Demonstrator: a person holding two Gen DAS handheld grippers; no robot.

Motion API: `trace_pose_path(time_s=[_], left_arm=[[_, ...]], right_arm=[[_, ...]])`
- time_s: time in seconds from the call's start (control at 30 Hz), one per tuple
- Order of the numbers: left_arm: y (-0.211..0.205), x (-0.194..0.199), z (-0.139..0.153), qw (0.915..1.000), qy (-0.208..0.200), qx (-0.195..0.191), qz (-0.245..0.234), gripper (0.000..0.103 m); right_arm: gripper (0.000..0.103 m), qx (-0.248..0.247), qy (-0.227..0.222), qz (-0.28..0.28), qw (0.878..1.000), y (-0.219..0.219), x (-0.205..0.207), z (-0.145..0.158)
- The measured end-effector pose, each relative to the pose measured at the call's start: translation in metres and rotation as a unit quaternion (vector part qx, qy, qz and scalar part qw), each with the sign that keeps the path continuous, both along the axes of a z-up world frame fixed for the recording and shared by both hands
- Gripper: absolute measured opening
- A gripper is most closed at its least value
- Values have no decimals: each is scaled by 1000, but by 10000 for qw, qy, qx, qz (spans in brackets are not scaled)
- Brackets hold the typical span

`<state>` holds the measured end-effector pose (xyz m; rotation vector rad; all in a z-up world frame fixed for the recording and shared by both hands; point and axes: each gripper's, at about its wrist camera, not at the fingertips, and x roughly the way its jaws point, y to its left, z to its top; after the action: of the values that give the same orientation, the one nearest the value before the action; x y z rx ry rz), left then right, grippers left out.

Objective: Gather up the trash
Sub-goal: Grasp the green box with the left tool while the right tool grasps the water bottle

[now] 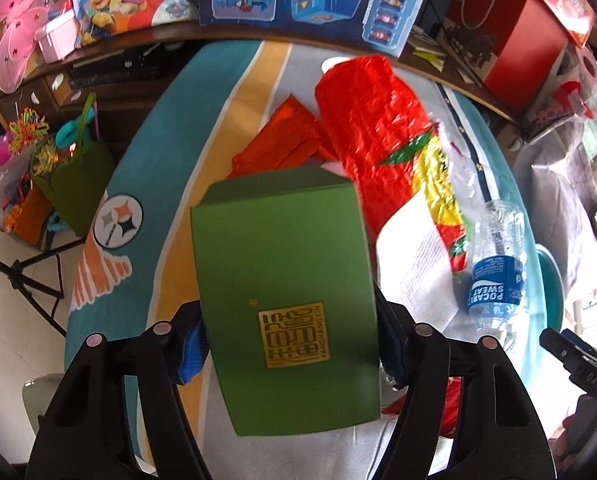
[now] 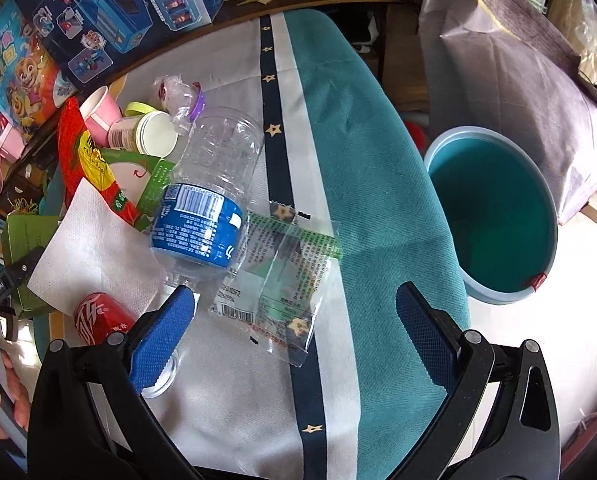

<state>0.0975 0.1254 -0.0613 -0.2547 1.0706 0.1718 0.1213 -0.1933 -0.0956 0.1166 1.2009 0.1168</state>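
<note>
Your left tongs [image 1: 290,344] clamp green box [image 1: 282,280] over worktop [image 2: 378,200]. Beyond: red wrapper [image 1: 370,120], napkin [image 1: 414,256], plastic bottle [image 2: 206,196]. Your right tongs [image 2: 294,328] gape above clear wrapper [image 2: 286,276]. Teal bin [image 2: 494,216] rightmost.

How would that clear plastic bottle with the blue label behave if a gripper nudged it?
The bottle lies on its side and is round, so it would probably roll. It looks empty, so likely light and easily pushed. Its thin clear wall may dent under a squeeze.
</note>
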Motion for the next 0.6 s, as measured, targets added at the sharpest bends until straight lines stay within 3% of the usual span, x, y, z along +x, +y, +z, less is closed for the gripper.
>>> trace_pose_path(time_s=[0.07,0.17,0.6], left_arm=[[7,-2,-3,9999,-35,-126,5,62],[13,-7,5,9996,-194,-184,-56,62],[33,-18,80,9896,-1387,-344,-183,62]], right_arm=[[97,9,11,47,10000,4,3,1],[97,31,63,87,9999,8,11,3],[96,337,262,44,9991,35,80,-3]])
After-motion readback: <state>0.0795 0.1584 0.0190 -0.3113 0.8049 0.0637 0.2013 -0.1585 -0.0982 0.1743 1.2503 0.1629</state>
